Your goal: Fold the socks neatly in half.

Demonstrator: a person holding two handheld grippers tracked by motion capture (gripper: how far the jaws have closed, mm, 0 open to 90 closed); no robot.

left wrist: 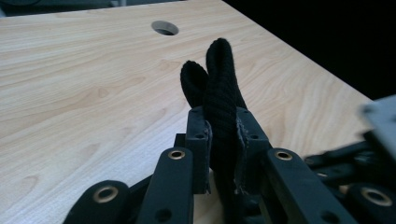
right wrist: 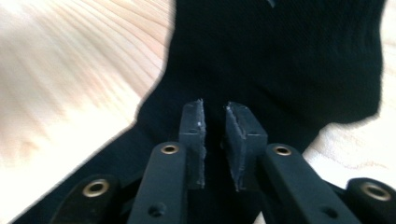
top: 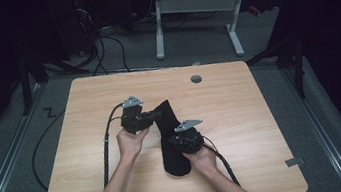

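Observation:
A black sock (top: 165,127) lies lengthwise near the middle of the wooden table (top: 252,115), with its upper end lifted. My left gripper (top: 155,113) comes in from the left and is shut on that raised end. In the left gripper view, a ribbed fold of the sock (left wrist: 219,70) stands up between the pads of the left gripper (left wrist: 220,119). My right gripper (top: 172,140) sits over the sock's lower half. In the right gripper view, the right gripper (right wrist: 215,109) has its pads close together on the dark fabric of the sock (right wrist: 280,60).
A round cable hole (top: 196,78) sits in the table's far part, also seen as the hole (left wrist: 164,28) in the left gripper view. Black cables (top: 106,140) trail off the table's left side. A white-legged desk (top: 194,7) stands behind on the grey floor.

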